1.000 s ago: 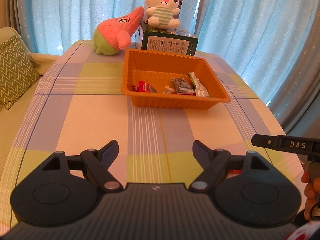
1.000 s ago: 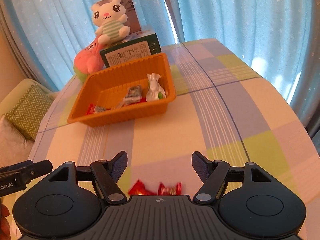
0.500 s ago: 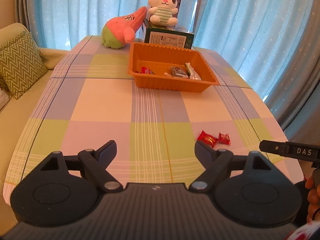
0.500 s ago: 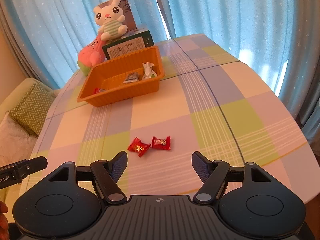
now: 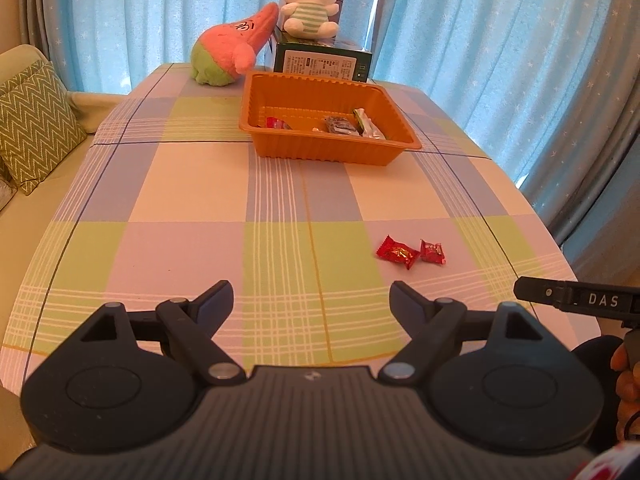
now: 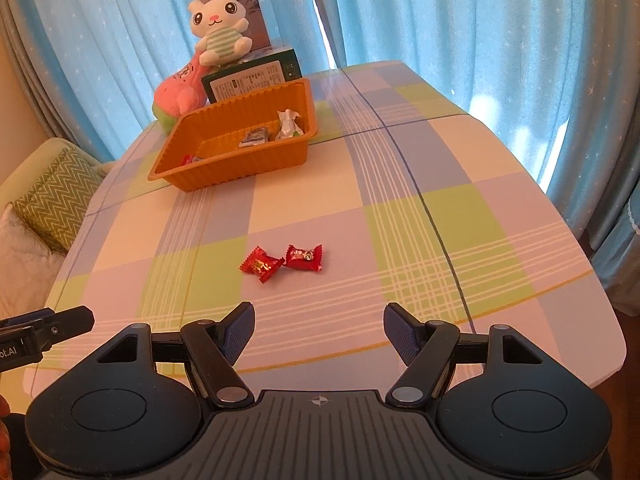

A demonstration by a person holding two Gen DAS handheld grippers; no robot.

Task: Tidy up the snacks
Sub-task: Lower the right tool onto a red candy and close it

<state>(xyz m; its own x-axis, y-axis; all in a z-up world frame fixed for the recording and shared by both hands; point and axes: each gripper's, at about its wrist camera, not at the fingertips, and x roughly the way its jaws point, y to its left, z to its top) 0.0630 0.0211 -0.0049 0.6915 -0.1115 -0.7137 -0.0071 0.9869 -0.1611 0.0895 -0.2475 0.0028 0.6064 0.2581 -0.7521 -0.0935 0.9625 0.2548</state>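
Two red wrapped candies lie side by side on the checked tablecloth, one (image 6: 260, 265) left of the other (image 6: 304, 258); they also show in the left wrist view, one (image 5: 397, 253) beside the other (image 5: 432, 252). An orange tray (image 5: 320, 148) at the far middle holds several wrapped snacks; it also shows in the right wrist view (image 6: 236, 164). My left gripper (image 5: 311, 300) is open and empty, near the table's front edge. My right gripper (image 6: 319, 324) is open and empty, just short of the candies.
A pink plush (image 5: 228, 52), a white bunny plush (image 5: 310, 0) and a green box (image 5: 322, 62) stand behind the tray. A sofa with a zigzag cushion (image 5: 34, 128) is at the left. Blue curtains surround the table. The table edge (image 6: 600, 320) is close at the right.
Both grippers have pulled back from the tray toward the table's front edge. The two red candies have come fully into view. Both grippers stay open.
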